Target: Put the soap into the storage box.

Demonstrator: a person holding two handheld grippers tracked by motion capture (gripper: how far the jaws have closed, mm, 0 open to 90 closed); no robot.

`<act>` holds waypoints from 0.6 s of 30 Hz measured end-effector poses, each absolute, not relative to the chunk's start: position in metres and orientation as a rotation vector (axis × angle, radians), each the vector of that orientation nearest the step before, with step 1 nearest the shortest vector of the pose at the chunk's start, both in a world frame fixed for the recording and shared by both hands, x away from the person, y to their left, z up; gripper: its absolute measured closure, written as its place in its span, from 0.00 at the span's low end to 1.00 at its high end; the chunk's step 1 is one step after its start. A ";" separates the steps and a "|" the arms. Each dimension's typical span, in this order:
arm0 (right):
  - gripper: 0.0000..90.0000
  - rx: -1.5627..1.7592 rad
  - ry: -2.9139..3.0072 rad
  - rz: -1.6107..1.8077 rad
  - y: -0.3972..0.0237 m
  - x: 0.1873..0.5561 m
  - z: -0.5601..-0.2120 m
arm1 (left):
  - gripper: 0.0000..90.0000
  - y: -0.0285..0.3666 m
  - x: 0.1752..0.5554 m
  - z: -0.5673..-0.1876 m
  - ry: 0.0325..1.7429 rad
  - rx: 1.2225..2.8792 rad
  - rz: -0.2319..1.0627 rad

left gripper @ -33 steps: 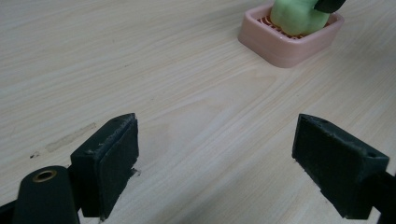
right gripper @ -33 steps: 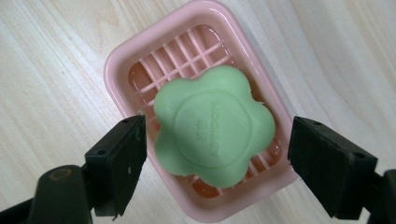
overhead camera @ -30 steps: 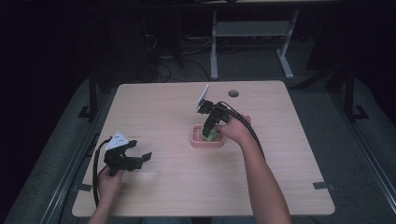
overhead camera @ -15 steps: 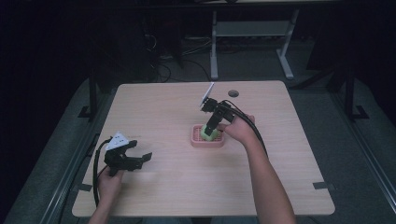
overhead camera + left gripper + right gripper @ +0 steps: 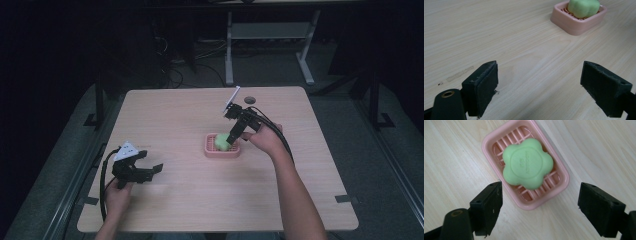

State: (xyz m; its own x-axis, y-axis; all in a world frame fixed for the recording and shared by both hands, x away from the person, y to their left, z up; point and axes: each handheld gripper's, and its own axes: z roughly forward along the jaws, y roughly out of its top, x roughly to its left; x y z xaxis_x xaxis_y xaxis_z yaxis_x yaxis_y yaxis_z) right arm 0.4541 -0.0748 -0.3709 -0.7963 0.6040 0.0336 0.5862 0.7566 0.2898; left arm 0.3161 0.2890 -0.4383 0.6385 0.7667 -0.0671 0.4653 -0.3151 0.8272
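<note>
A green flower-shaped soap lies in a pink slatted soap dish near the table's middle. My right gripper hovers just above the dish, open, jaws on either side of its near end and nothing between them. In the high view the right gripper points down over the dish. My left gripper rests open near the table's front left, empty. From the left gripper view the dish and soap sit far ahead to the right.
The wooden table has a round cable hole at its far edge. Black tape tabs mark the front corners. Behind the table stand a white desk frame and cables on the dark floor.
The right gripper has lifted away from the dish and backed toward the person, leaving the soap in it. The left gripper has stayed still.
</note>
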 end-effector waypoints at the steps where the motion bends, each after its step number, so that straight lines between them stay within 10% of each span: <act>1: 0.22 0.982 2.880 0.444 -0.077 0.454 -0.371 | 0.16 0.289 0.316 -0.438 0.967 1.970 0.429; 18: 0.22 1.016 2.862 0.466 -0.095 0.446 -0.367 | 0.16 0.289 0.316 -0.438 0.969 1.971 0.430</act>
State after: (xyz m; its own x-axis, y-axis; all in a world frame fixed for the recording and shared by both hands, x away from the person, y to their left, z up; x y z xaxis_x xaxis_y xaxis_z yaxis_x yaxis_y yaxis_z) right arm 0.4464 -0.0948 -0.3668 -0.7790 0.6261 0.0357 0.6051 0.7355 0.3049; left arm 0.3162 0.2891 -0.4384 0.6365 0.7684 -0.0663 0.4667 -0.3154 0.8263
